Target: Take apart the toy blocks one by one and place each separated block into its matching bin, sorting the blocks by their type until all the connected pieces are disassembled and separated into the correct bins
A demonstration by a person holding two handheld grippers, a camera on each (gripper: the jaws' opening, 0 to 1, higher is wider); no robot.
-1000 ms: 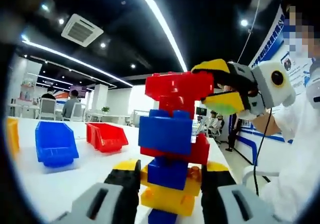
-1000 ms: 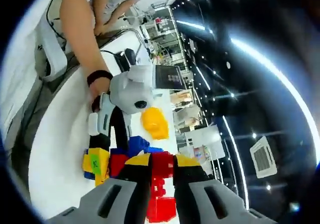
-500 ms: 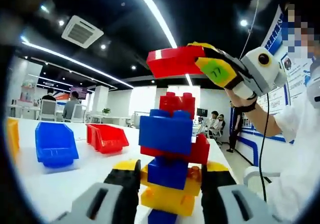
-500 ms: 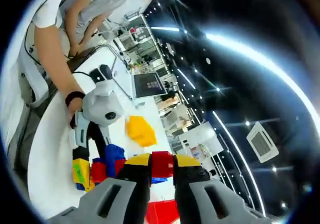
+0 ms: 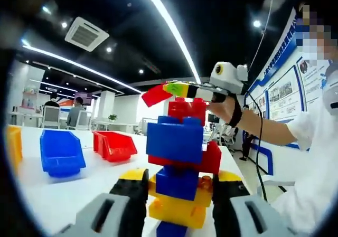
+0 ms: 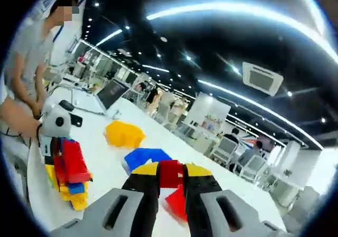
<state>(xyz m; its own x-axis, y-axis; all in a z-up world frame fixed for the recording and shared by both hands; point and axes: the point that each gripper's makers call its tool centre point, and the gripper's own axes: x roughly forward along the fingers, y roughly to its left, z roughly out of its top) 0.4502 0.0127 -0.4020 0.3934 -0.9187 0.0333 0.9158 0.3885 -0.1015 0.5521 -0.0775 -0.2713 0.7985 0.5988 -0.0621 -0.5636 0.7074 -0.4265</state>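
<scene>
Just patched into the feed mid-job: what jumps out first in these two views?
In the left gripper view, the block tower of red, blue and yellow pieces stands in the left gripper, its jaws on either side. Above it, the right gripper carries a red block clamped between its jaws. On the white table, the blue bin and red bin wait beyond the tower.

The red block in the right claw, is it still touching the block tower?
Apart. In the left gripper view the red block is held by the right claw, with ceiling showing between it and the tower.
</scene>
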